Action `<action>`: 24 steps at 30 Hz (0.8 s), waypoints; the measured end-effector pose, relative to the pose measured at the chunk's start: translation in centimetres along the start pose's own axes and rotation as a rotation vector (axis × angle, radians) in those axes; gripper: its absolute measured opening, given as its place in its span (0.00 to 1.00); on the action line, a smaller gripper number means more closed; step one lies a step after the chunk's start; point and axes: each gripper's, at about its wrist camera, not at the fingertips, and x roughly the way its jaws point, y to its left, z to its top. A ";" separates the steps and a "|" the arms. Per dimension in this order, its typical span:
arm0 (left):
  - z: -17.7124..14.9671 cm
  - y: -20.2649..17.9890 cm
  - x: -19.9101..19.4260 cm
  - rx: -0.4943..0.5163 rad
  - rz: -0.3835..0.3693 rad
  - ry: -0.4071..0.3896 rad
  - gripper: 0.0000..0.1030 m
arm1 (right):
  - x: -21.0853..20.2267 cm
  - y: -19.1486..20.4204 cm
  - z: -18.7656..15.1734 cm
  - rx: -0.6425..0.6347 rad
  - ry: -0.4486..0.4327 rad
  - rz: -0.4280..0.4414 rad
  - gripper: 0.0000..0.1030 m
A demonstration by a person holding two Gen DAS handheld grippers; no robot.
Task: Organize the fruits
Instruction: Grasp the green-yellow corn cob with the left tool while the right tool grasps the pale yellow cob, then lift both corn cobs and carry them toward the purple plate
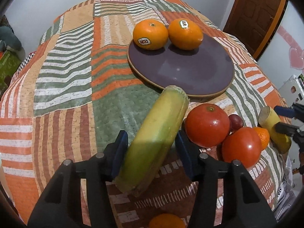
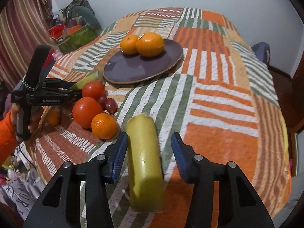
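Note:
A thick yellow-green banana piece (image 1: pixel 155 138) lies on the patchwork tablecloth. My left gripper (image 1: pixel 151 140) has both blue pads against its sides. A second yellow banana piece (image 2: pixel 145 163) lies between the pads of my right gripper (image 2: pixel 149 138). The left pad is at its side and a gap shows at the right pad. A purple plate (image 1: pixel 190 72) beyond holds two oranges (image 1: pixel 150 36). Two tomatoes (image 1: pixel 207 125), red grapes (image 1: pixel 236 120) and a mandarin (image 1: pixel 263 136) sit between the two banana pieces.
Another small orange (image 2: pixel 53 117) lies near the table edge under the left tool, held by a hand with an orange sleeve (image 2: pixel 7 131). Bags and clutter (image 2: pixel 76 34) stand past the far left edge. A brown door (image 1: pixel 256 15) is behind the table.

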 end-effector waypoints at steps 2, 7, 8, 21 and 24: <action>-0.1 0.4 -0.2 -0.010 -0.002 0.004 0.44 | 0.5 0.2 -0.1 0.000 0.016 0.013 0.38; -0.8 1.9 -0.8 -0.052 -0.020 0.019 0.38 | 1.3 0.7 0.0 0.005 -0.005 0.013 0.35; -0.9 2.2 -0.9 -0.063 -0.024 0.022 0.38 | 1.3 0.7 0.2 0.007 -0.012 0.010 0.34; -1.1 2.0 -1.2 -0.060 0.015 0.051 0.37 | 2.6 -1.0 4.0 0.011 -0.054 -0.065 0.33; -0.6 1.9 -0.9 -0.066 0.006 0.052 0.37 | 3.1 -1.2 4.3 0.008 -0.032 -0.072 0.34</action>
